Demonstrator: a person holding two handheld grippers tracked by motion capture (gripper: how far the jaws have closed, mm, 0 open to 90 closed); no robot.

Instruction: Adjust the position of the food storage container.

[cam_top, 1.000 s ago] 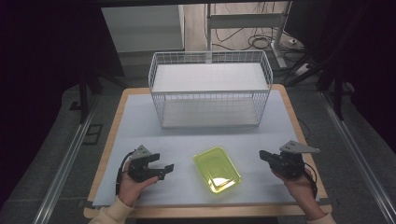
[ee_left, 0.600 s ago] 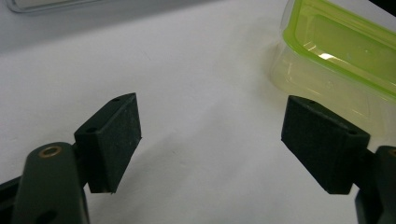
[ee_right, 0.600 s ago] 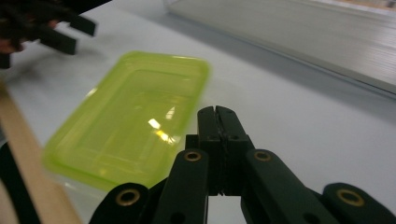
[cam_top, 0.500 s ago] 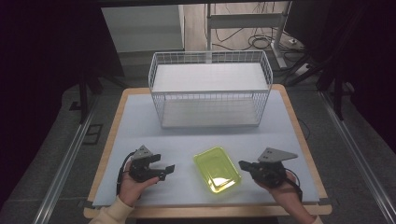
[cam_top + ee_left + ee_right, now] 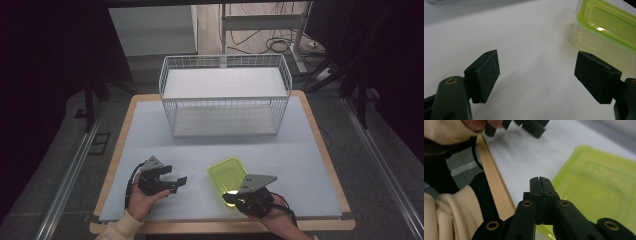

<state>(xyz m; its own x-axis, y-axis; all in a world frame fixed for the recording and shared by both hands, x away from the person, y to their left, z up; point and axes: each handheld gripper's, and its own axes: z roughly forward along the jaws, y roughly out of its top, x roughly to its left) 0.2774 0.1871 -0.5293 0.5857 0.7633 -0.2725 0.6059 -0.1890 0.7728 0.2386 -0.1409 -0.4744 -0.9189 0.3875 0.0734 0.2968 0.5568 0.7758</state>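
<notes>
High view: A wood-edged surface (image 5: pixel 320 150) covered with a pale sheet carries a white wire basket (image 5: pixel 225 95) at its far centre. A lime-green lidded container (image 5: pixel 226 176) lies flat on the near half, between the two hands. The left tool (image 5: pixel 176 182) is held in the person's left hand (image 5: pixel 141 196) at the near left, pointing right toward the container and well apart from it; its jaws stand apart. The right tool (image 5: pixel 228 198) is held at the near right, under its grey three-cornered plate (image 5: pixel 256 182), with its tip at the container's near edge. Contact cannot be confirmed from this view. A cream sleeve (image 5: pixel 120 231) enters from the bottom edge.

Left gripper view: The left tool's (image 5: pixel 537 72) two black pads (image 5: pixel 486 72) are spread wide with bare surface between them. The container (image 5: pixel 604 32), a translucent body under a green-rimmed lid, sits at the upper right, beyond the right-hand pad and not between the jaws.

Right gripper view: The right tool's (image 5: pixel 540 185) jaws are pressed fully together with nothing visible between them. The tip is at the container's (image 5: pixel 599 187) left edge, over its lid rim. The wooden border of the surface (image 5: pixel 496 187) runs along the left, beside the cream sleeve (image 5: pixel 451 220). The left tool (image 5: pixel 529 126) appears blurred at the top.
</notes>
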